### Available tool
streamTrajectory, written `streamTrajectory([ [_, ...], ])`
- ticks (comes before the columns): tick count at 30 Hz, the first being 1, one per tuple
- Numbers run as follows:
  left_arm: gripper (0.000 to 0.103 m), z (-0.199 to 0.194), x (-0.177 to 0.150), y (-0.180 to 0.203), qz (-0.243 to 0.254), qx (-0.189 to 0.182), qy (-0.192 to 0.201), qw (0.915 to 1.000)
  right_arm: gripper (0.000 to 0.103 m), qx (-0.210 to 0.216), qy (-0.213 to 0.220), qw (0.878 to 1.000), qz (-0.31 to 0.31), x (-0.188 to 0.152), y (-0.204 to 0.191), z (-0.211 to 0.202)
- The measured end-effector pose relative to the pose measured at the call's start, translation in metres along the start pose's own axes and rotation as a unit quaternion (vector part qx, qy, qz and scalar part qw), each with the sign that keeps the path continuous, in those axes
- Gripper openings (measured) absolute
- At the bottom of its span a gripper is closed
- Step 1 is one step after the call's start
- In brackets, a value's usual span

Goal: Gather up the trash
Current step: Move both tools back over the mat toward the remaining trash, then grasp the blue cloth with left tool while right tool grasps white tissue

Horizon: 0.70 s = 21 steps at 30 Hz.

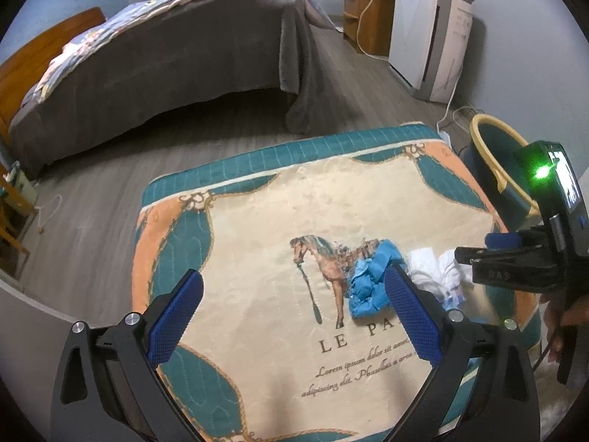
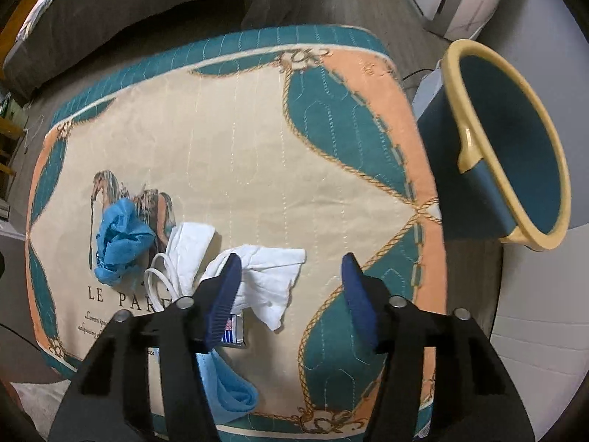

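Note:
On a quilted cloth (image 2: 239, 140) printed with a horse lies a small heap of trash. It holds a crumpled blue glove (image 2: 121, 235), a white face mask (image 2: 187, 246) with ear loops, a crumpled white tissue (image 2: 272, 276), a small striped packet (image 2: 232, 331) and a light blue mask (image 2: 235, 397). My right gripper (image 2: 291, 269) points steeply down over the tissue, jaws apart. The tissue lies beside its left finger; the right finger is clear of it. My left gripper (image 1: 294, 276) hovers open over the horse print, with the blue glove (image 1: 371, 280) by its right finger.
A teal bin with a yellow rim (image 2: 515, 140) stands off the cloth's right edge, its mouth tipped toward the camera. A bed with a grey cover (image 1: 176, 55) lies beyond, with a white appliance (image 1: 427, 37) and a wooden cabinet (image 1: 368, 18) along the wall. A hand (image 1: 563, 324) holds the right gripper's body (image 1: 515, 269).

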<state>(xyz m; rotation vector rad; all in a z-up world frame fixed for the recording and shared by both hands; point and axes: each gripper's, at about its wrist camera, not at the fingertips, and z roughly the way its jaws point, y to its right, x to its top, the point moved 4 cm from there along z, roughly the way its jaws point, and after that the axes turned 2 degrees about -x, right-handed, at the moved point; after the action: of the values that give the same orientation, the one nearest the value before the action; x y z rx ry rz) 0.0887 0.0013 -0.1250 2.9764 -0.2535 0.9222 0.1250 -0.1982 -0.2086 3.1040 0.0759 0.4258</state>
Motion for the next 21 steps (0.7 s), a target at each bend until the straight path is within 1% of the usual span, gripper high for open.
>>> streamTrajectory([
  [3, 0.098, 0.008, -0.004, 0.006, 0.014, -0.004, -0.010, 0.9999, 0.050, 0.006, 0.000, 1.000, -0.002, 0.000, -0.003, 0.000],
  [6, 0.098, 0.017, -0.008, 0.014, 0.031, 0.001, -0.019, 0.9994, 0.050, 0.005, 0.000, 1.000, -0.001, -0.002, -0.003, -0.001],
  [9, 0.098, 0.025, -0.011, 0.021, 0.042, 0.001, -0.026, 0.9988, 0.050, 0.014, 0.001, 1.000, 0.007, -0.001, 0.000, -0.003],
  [12, 0.098, 0.031, -0.012, 0.026, 0.043, -0.002, -0.029, 0.9986, 0.050, 0.026, -0.001, 1.000, 0.015, -0.002, 0.005, -0.004],
  [16, 0.098, 0.041, -0.014, 0.032, 0.043, -0.005, -0.037, 0.9984, 0.050, 0.029, -0.007, 0.999, 0.015, -0.001, 0.007, 0.001],
  [18, 0.098, 0.047, -0.016, 0.036, 0.047, -0.005, -0.043, 0.9980, 0.047, 0.032, -0.009, 0.999, 0.014, 0.000, 0.009, 0.001],
  [21, 0.098, 0.054, -0.018, 0.040, 0.051, -0.007, -0.051, 0.9974, 0.046, 0.039, -0.006, 0.999, 0.022, 0.005, 0.016, -0.003],
])
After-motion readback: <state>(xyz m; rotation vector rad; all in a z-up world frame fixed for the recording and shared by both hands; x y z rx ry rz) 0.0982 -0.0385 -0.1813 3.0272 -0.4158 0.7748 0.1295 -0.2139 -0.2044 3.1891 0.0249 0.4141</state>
